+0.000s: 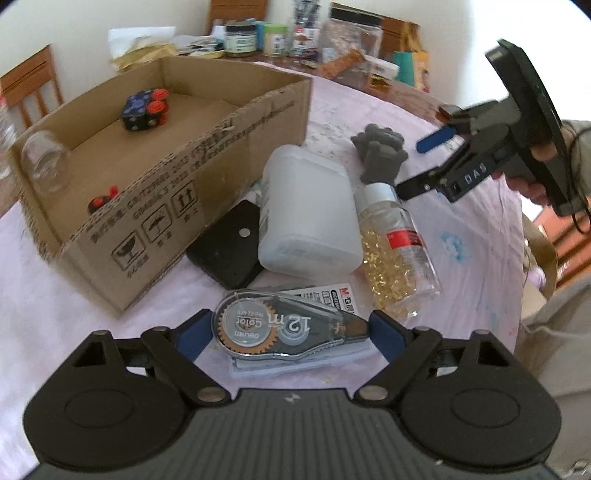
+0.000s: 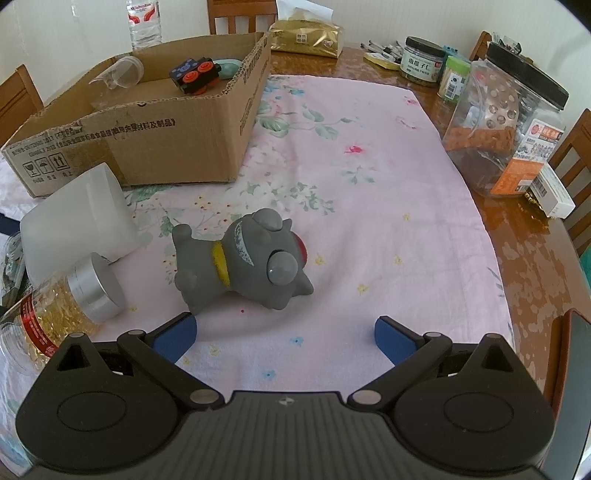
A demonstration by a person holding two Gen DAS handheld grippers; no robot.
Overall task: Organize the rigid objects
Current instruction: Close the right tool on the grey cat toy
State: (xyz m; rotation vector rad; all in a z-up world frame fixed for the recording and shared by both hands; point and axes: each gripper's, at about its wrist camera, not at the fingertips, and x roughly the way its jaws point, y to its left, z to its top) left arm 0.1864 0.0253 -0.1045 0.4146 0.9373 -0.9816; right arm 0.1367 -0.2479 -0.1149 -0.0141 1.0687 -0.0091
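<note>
A cardboard box (image 1: 207, 177) stands on the pink cloth and holds a blue-and-red toy block (image 1: 146, 109), a clear cup (image 1: 44, 166) and a small red-black piece (image 1: 101, 201). My left gripper (image 1: 290, 330) is open, its blue pads on either side of a correction tape dispenser (image 1: 284, 328) without clearly pressing it. A white container (image 1: 308, 210), a bottle of gold pins (image 1: 395, 251), a black flat case (image 1: 231, 245) and a grey toy figure (image 2: 240, 262) lie beside the box. My right gripper (image 2: 284, 334) is open and empty, just short of the grey toy.
Jars (image 2: 506, 122), tins (image 2: 421, 61) and a gold packet (image 2: 306, 35) crowd the wooden table's far edge. A water bottle (image 2: 144, 22) stands behind the box (image 2: 147, 136). Chairs ring the table. The right gripper also shows in the left wrist view (image 1: 421, 168).
</note>
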